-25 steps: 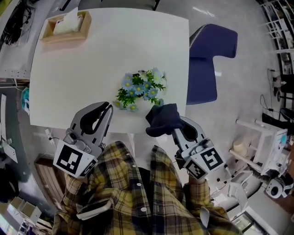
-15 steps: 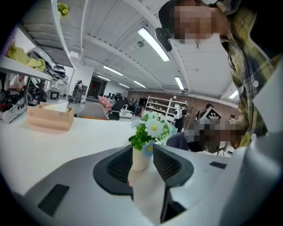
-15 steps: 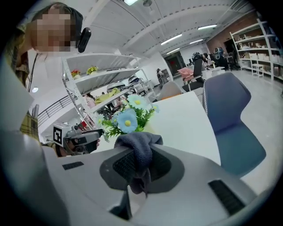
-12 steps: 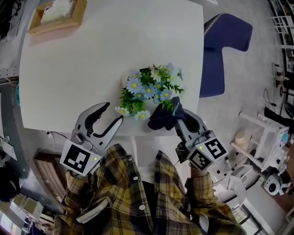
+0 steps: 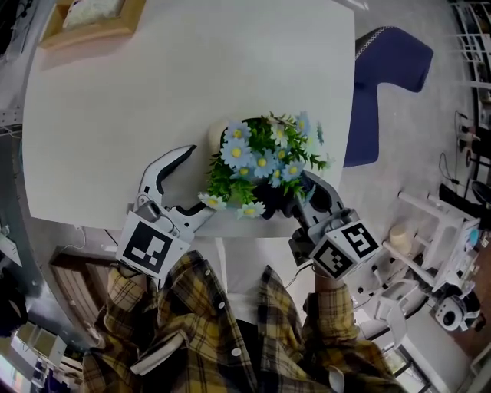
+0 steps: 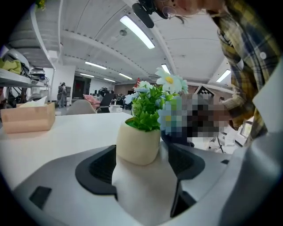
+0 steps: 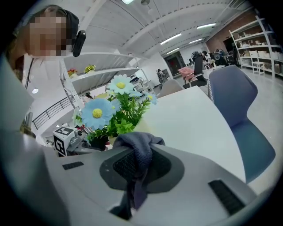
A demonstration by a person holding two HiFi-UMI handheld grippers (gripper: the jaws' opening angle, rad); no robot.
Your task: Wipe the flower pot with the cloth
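Head view has the flower pot (image 5: 216,136) near the table's (image 5: 115,107) edge closest to you, towards its right side. Only a sliver of its cream wall shows, because the blue and white flowers (image 5: 265,161) spread over it.

Your left gripper (image 5: 199,179) sits at that edge with its claw spread wide. The jaws have just been opening. In the left gripper view (image 6: 140,155) the pot (image 6: 138,145) stands upright in the gap between the two dark pads. Neither pad presses on it, and from above it looks to be just past the tips.

Your right gripper (image 5: 298,198) comes in from the other side, its tips tucked under the overhanging blooms. Its claw is pinching the dark cloth (image 5: 270,207). The right gripper view (image 7: 138,152) shows the cloth (image 7: 137,148) bunched over the jaws, with a tail hanging down between them. That bunch and the foliage (image 7: 116,115) block nearly all of the pot from this side. The left gripper's marker cube (image 7: 63,136) peeks out behind the stems.

Around you:
- A wooden tissue box (image 5: 84,17) sits at the far left corner of the table, well apart from the pot.
- A blue chair (image 5: 393,77) stands off the table's right edge.
- White equipment (image 5: 441,253) is on the floor to your right.
- Your plaid sleeves (image 5: 207,330) fill the bottom of the frame.
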